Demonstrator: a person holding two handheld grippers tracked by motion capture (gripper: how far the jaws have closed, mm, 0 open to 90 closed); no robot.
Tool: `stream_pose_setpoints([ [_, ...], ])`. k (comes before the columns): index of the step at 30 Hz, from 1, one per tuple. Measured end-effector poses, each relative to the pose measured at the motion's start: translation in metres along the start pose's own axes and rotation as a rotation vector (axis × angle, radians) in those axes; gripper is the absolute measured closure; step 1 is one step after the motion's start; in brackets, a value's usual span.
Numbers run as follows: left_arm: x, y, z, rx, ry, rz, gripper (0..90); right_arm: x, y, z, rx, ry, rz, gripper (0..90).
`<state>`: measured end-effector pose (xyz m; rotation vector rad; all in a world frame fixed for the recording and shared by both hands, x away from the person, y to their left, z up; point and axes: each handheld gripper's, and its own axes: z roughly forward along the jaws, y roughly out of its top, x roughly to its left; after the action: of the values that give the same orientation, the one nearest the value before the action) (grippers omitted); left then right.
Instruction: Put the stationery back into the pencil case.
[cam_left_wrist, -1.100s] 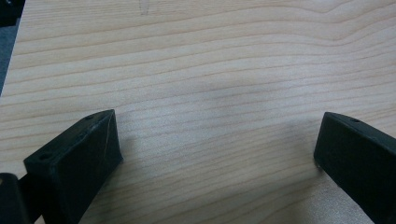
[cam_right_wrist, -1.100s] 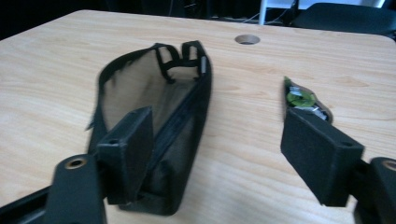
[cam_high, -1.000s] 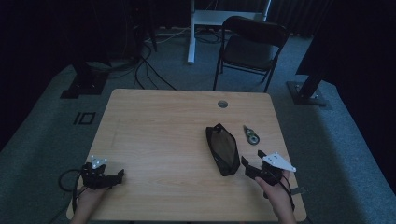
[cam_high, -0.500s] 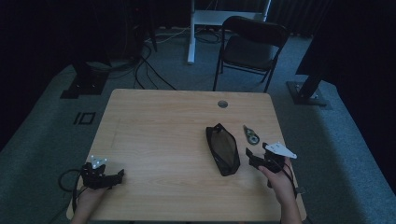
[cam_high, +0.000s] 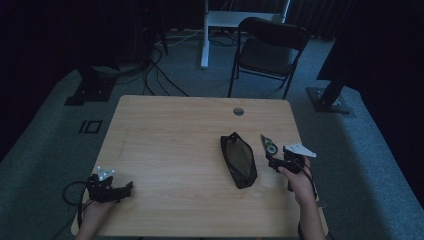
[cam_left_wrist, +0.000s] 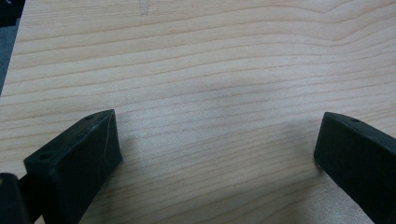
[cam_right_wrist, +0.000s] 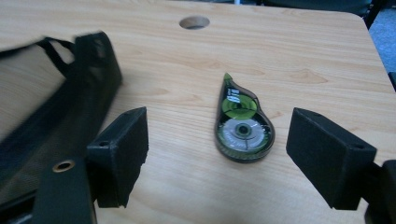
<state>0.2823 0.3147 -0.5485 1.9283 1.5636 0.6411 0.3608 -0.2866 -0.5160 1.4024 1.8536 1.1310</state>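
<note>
A teardrop-shaped correction tape dispenser (cam_right_wrist: 242, 123) with a green and clear body lies flat on the wooden table (cam_high: 170, 130); in the high view the dispenser (cam_high: 268, 144) sits right of a black mesh pouch (cam_high: 239, 159). My right gripper (cam_right_wrist: 217, 144) is open, its jaws standing wide on either side of the dispenser's rounded end without touching it. In the high view that right gripper (cam_high: 280, 161) is just below the dispenser. My left gripper (cam_high: 117, 189) rests near the table's front left corner, and the left gripper (cam_left_wrist: 215, 149) is open over bare wood.
The black mesh pouch (cam_right_wrist: 51, 107) lies close to my right gripper's left jaw. A round cable hole (cam_high: 238, 111) is in the table's far side. A folding chair (cam_high: 270, 47) and stand bases stand on the carpet beyond the table.
My right gripper has moved forward from the table's front right toward the dispenser, now straddling its near end. The left gripper has stayed put.
</note>
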Motion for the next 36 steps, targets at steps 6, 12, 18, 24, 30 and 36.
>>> stream_pose_setpoints([
  [6, 0.0, 0.0, 0.0, 0.0, 0.0, 0.0, 0.6, -0.004, 0.007, 0.018, 0.037, 0.0, -0.013, 21.8],
  [12, 0.0, 0.0, 0.0, 0.0, 0.0, 0.0, 0.6, -0.008, 0.013, 0.036, 0.058, -0.028, -0.032, 23.2],
  [18, 0.0, 0.0, 0.0, 0.0, 0.0, 0.0, 0.6, -0.014, 0.016, 0.052, 0.086, -0.047, -0.075, 23.2],
  [24, 0.0, 0.0, 0.0, 0.0, 0.0, 0.0, 0.6, -0.02, 0.017, 0.065, 0.123, -0.039, -0.068, 23.2],
  [30, 0.0, 0.0, 0.0, 0.0, 0.0, 0.0, 0.6, -0.023, 0.016, 0.075, 0.162, -0.044, -0.053, 23.2],
  [36, 0.0, 0.0, 0.0, 0.0, 0.0, 0.0, 0.6, -0.024, 0.011, 0.083, 0.18, -0.046, -0.045, 28.0],
])
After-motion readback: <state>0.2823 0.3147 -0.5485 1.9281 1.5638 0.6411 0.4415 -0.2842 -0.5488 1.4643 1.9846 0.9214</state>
